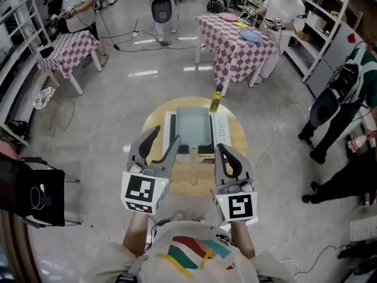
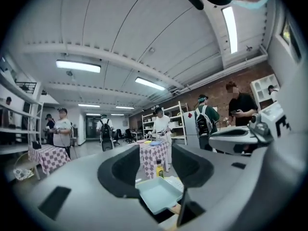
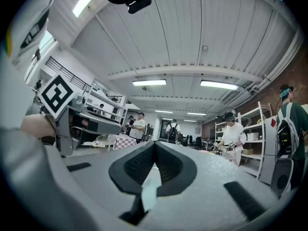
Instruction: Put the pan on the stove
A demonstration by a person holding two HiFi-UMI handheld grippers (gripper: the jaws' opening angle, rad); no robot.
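the pale blue-green square pan (image 1: 193, 127) with a wooden handle sits on the one white flat stove (image 1: 220, 128), which lies on the round wooden desk (image 1: 238, 132). the pan's handle points back toward the person. there is one pan, one stove and one desk of this kind.

far left in the head view stands a table with a red and white checked cloth (image 1: 66, 49), one of two such tables, and a person (image 1: 79, 6) stands just behind it.

nearer, the left gripper (image 1: 165, 137) hangs in the air over the near left edge of the desk, clear of the pan. its two jaws stand apart and nothing is between them; in the left gripper view the pan and the stove show beyond the gap, well off. its marker cube (image 1: 141, 191) faces the head camera.

one yellow bottle (image 1: 216, 101) stands upright at the far edge of the desk, just beside the stove's far right corner.

the right gripper (image 1: 222, 152) hangs over the near right edge of the desk, beside the pan's handle and not touching it. in the right gripper view its jaws are closed tip to tip on nothing. it bears the second marker cube (image 1: 238, 207).

behind, to the right, is the second checked table (image 1: 235, 46) with another person (image 1: 284, 7) at it.
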